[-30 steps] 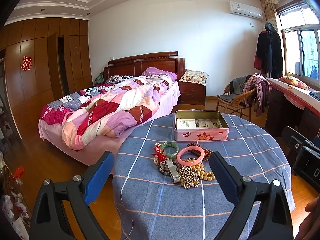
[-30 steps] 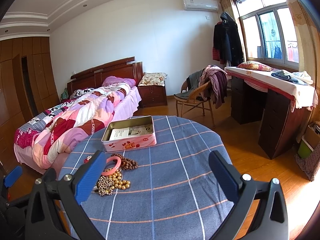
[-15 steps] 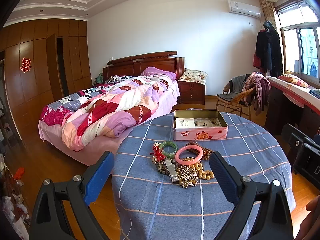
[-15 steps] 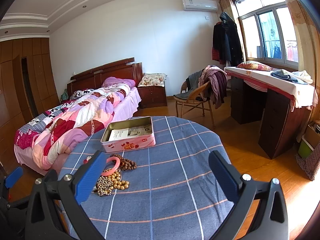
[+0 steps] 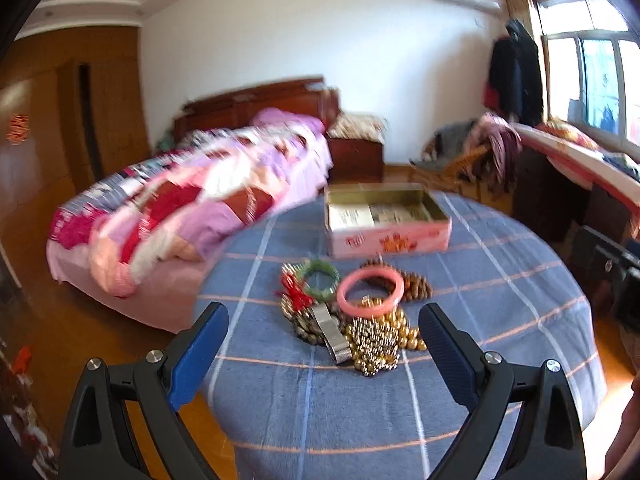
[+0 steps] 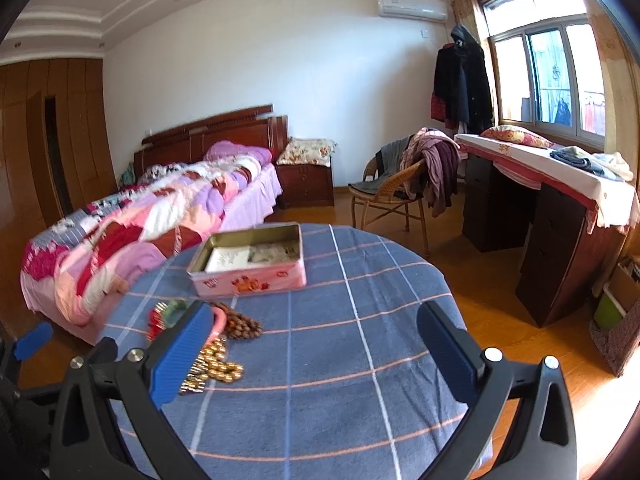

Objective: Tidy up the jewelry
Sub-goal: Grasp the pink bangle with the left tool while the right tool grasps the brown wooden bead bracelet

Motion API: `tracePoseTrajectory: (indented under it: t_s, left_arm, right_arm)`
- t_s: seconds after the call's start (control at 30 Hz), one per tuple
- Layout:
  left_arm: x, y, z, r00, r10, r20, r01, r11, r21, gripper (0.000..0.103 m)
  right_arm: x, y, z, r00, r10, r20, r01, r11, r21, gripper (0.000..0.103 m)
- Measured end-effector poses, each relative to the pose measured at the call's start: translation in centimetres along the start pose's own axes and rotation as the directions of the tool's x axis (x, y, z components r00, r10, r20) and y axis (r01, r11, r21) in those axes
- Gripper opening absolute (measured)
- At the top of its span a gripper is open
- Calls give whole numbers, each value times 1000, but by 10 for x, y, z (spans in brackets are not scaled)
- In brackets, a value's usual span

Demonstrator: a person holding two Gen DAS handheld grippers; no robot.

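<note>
A heap of jewelry lies on the blue checked tablecloth (image 5: pixel 500 312): a pink bangle (image 5: pixel 370 290), a green bangle (image 5: pixel 320 280), gold beads (image 5: pixel 380 338), brown beads (image 5: pixel 416 284), a silver watch band (image 5: pixel 334 334) and a red knot (image 5: pixel 294 294). An open pink tin (image 5: pixel 386 220) stands behind the heap. My left gripper (image 5: pixel 324 346) is open and empty, just short of the heap. My right gripper (image 6: pixel 314 350) is open and empty over the cloth (image 6: pixel 360 340), right of the heap, whose gold beads (image 6: pixel 218 364) show beside its left finger. The tin (image 6: pixel 250 258) sits further back.
A bed with a patchwork quilt (image 6: pixel 132 232) stands left of the table. A wicker chair with clothes (image 6: pixel 394 184) and a dark desk (image 6: pixel 560 216) are at the right. The right gripper's body (image 5: pixel 608 268) shows at the left wrist view's right edge.
Both grippers have moved forward toward the table; the heap and tin look larger and closer. The left view is blurred by motion. Both grippers stay open.
</note>
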State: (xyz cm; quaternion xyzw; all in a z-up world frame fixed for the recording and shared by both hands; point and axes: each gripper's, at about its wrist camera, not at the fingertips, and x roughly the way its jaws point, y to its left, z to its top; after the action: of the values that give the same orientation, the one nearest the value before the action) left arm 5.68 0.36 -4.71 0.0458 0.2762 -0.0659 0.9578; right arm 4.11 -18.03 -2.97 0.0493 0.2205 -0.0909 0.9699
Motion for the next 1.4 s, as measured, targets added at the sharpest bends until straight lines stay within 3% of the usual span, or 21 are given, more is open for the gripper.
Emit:
tracePoseTrajectory:
  t_s: [0.03,0.13,0.27,0.37,0.47,0.5,0.53,0.6,0.63,0.73,0.97,1.1,1.2,1.27,1.33,1.4]
  left_arm:
    - [11,2,0,1000,-21,-18,21,1000,-2,95]
    - [35,-2,3,996,-88,-31,88,996,12,86]
    - [67,-24,9,981,-185,-66,190,978,82,76]
    - [92,-40,14,976,-195,-100,207,970,129,75]
    - [123,-51,14,970,-173,-171,199,968,151,75]
    - [132,-53,14,967,-164,-194,195,969,154,66]
    - [142,-54,14,958,-164,-233,202,968,148,49]
    - [154,-52,15,940,-184,-286,225,967,117,29]
    - [158,-49,16,934,-196,-300,235,967,100,22]
    - [161,-42,18,924,-237,-300,264,963,54,12]
    - [130,-8,34,929,-334,-156,328,942,-64,11]
    - [108,17,43,944,-323,-62,317,944,-92,10]
    - [106,31,45,959,-283,-30,280,955,-97,10]
    - [109,40,44,958,-285,-36,279,953,-120,10]
    - [113,46,40,959,-280,-52,272,953,-131,10]
    - [117,46,35,956,-286,-69,275,952,-134,10]
  right_arm:
    - [8,-2,-1,1000,8,-18,-8,1000,1,91]
    - [37,-9,-8,995,43,-91,-42,999,12,83]
    - [65,-18,-15,988,43,-150,-38,999,35,82]
    - [78,-25,-21,978,64,-197,-52,996,67,81]
    - [85,-27,-23,970,84,-229,-69,995,74,74]
    - [86,-27,-24,968,86,-234,-71,995,71,74]
    - [87,-26,-24,968,87,-237,-73,995,66,74]
    - [91,-24,-22,966,91,-244,-79,995,56,74]
    - [92,-23,-22,964,94,-248,-83,995,54,74]
    - [100,-19,-18,959,112,-262,-102,993,51,74]
    - [130,2,-8,927,202,-317,-210,978,9,69]
    - [158,35,1,875,312,-371,-344,939,-22,64]
    - [179,64,-5,842,332,-425,-401,912,-83,57]
    - [193,77,-13,821,328,-468,-417,904,-98,48]
    - [195,85,-16,847,271,-458,-384,908,-171,47]
    - [197,87,-19,837,271,-475,-393,903,-177,46]
